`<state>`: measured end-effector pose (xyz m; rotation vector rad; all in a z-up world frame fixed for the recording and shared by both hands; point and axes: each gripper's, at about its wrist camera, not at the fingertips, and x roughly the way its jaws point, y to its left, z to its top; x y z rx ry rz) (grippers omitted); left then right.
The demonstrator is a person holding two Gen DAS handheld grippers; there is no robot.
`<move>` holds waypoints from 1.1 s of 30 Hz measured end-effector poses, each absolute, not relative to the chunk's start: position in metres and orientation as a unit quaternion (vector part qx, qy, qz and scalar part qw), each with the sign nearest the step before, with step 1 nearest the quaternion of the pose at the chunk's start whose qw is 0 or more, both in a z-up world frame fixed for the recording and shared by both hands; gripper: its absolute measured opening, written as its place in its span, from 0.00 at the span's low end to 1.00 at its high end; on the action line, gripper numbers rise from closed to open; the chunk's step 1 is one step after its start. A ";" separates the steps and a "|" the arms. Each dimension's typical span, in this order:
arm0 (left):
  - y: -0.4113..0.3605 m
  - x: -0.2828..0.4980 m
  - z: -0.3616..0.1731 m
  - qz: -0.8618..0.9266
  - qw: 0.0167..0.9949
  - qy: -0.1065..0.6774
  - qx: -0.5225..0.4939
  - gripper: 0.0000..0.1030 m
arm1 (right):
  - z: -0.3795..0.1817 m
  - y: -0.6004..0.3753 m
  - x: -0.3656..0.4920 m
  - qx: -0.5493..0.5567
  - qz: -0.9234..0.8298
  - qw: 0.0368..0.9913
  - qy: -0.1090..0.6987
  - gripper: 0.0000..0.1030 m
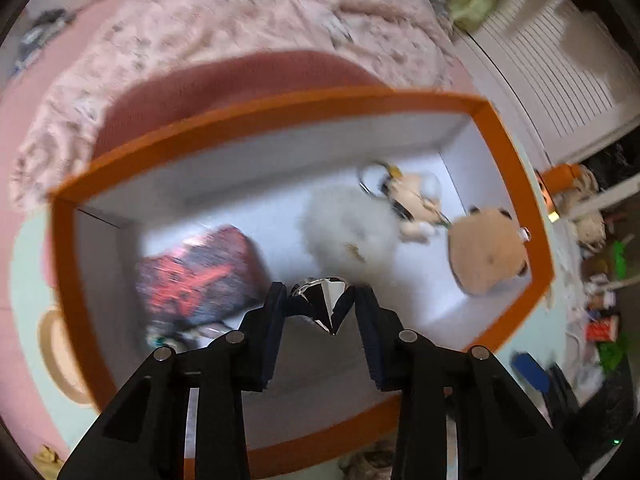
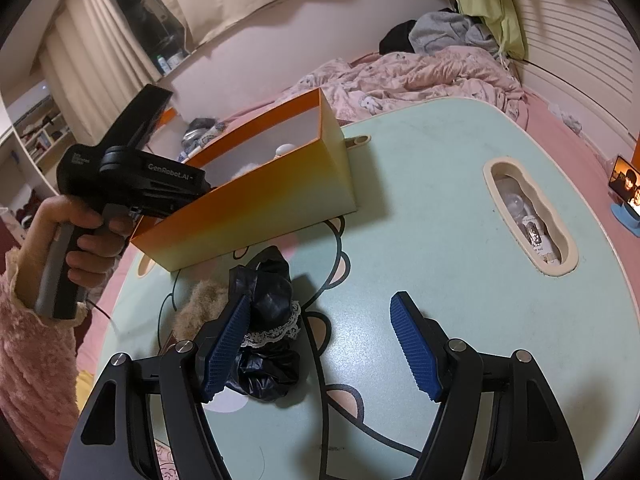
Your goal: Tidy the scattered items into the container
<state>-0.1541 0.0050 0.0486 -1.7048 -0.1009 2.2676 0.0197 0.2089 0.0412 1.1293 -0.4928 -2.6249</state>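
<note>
The left tool (image 1: 322, 292) hangs over the open orange box (image 1: 516, 184), pointing steeply down into it. Its two dark pads (image 1: 276, 312) are clamped on a faceted, diamond-shaped crystal piece (image 1: 326, 300), wide face away from the camera and tip toward it. The crystal sits above the white floor of the box, not resting on it.

Inside the box, directly beyond the crystal, lies a white fluffy ball (image 1: 348, 228). To its left lies a dark pouch with red markings (image 1: 200, 272), blurred. To its right lie a small cream plush charm with a metal ring (image 1: 412, 200) and, against the right wall, a tan round plush (image 1: 488, 252). Beyond the box's far wall a pink blanket (image 1: 224, 20) covers the bed.

In the right wrist view, the left tool is gripped by a hand (image 2: 86, 240) in a fuzzy pink sleeve (image 2: 36, 364), its front end hidden behind the box's near wall.

The right tool (image 2: 320, 348) stands over the table (image 2: 460, 184) with its blue ribbed pads (image 2: 416, 356) well apart and nothing between them. Its left pad overlaps a black crinkled item with a lace trim (image 2: 268, 304), which lies on the table beside a tan fuzzy item (image 2: 200, 308); whether the pad touches it cannot be told. Both items lie just in front of the box's near wall, outside it.

Farther right, a slot in the table (image 2: 528, 216) shows small objects beneath. At the far right edge a phone on a blue stand (image 2: 626, 196) sits on the pink floor covering.
</note>
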 end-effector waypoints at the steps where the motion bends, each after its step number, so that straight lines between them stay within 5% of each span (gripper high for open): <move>1: 0.002 -0.149 0.056 0.797 0.158 -0.047 -0.581 0.35 | 0.041 0.209 0.020 0.387 -0.898 0.121 -0.169 0.70; 8: -0.022 -0.070 0.122 0.872 0.192 -0.087 -0.443 0.36 | 0.041 0.209 0.020 0.386 -0.899 0.120 -0.168 0.70; 25: -0.051 0.000 0.024 0.874 0.161 -0.144 -0.435 0.36 | 0.042 0.208 0.024 0.388 -0.899 0.118 -0.165 0.70; 29: -0.057 0.009 0.021 0.892 0.148 -0.183 -0.387 0.67 | 0.044 0.209 0.025 0.384 -0.901 0.118 -0.165 0.70; 33: -0.060 0.019 0.019 0.908 0.137 -0.184 -0.351 0.67 | 0.057 0.204 0.025 0.368 -0.909 0.125 -0.149 0.70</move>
